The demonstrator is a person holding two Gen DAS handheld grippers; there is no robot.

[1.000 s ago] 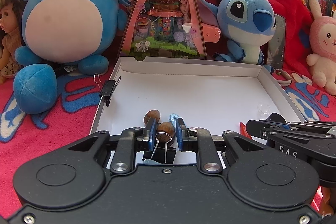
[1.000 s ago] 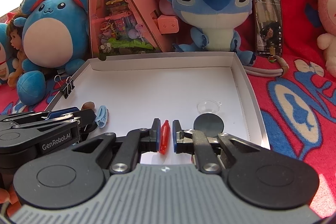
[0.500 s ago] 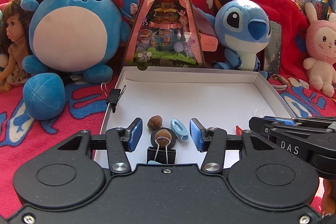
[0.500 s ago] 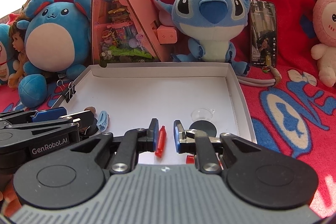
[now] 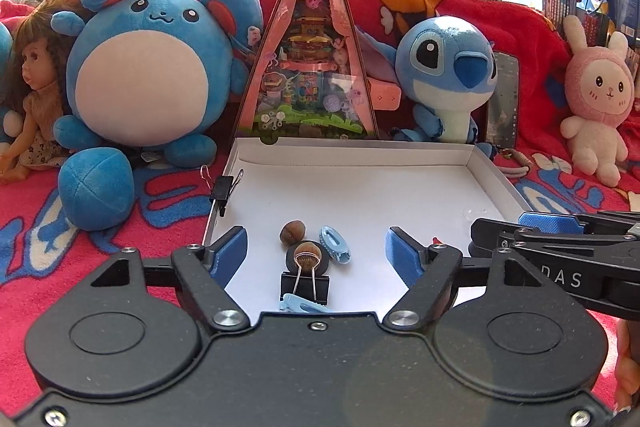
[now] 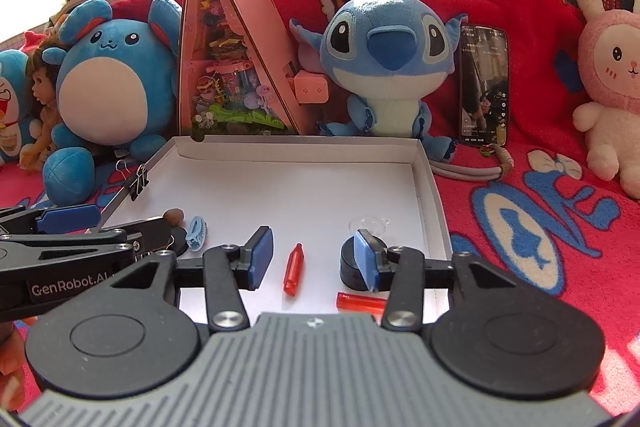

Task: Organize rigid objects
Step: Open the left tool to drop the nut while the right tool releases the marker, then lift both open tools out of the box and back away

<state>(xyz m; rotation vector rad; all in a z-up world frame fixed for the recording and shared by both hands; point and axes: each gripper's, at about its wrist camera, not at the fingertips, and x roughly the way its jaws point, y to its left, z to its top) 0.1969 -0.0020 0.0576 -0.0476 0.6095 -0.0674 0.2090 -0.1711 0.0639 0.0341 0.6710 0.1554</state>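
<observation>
A white shallow box [image 5: 352, 157] lies open on the red blanket. In the left wrist view my left gripper [image 5: 316, 255] hangs over the box's near edge with its jaws opening. Under the gap rest a black binder clip [image 5: 305, 285], a brown nut on a black disc [image 5: 307, 254], a second nut [image 5: 292, 231] and a light blue hair clip [image 5: 334, 245]; the pads touch none of them. My right gripper [image 6: 313, 259] is opening too, and a red plastic piece [image 6: 294, 269] lies loose on the box floor between its pads. A second red piece [image 6: 360, 301] lies by the right finger.
A black round puck [image 6: 350, 267] and a clear suction cup [image 6: 368, 225] sit near the box's right wall. Another binder clip [image 5: 222, 189] grips the left wall. Plush toys, a doll, a pink triangular toy house [image 5: 316, 67] and a phone [image 6: 483, 85] crowd the far side.
Both grippers went from shut to open and rose a little. The left let go of the binder clip with the nut; the right let go of the red piece, which now lies on the box floor.
</observation>
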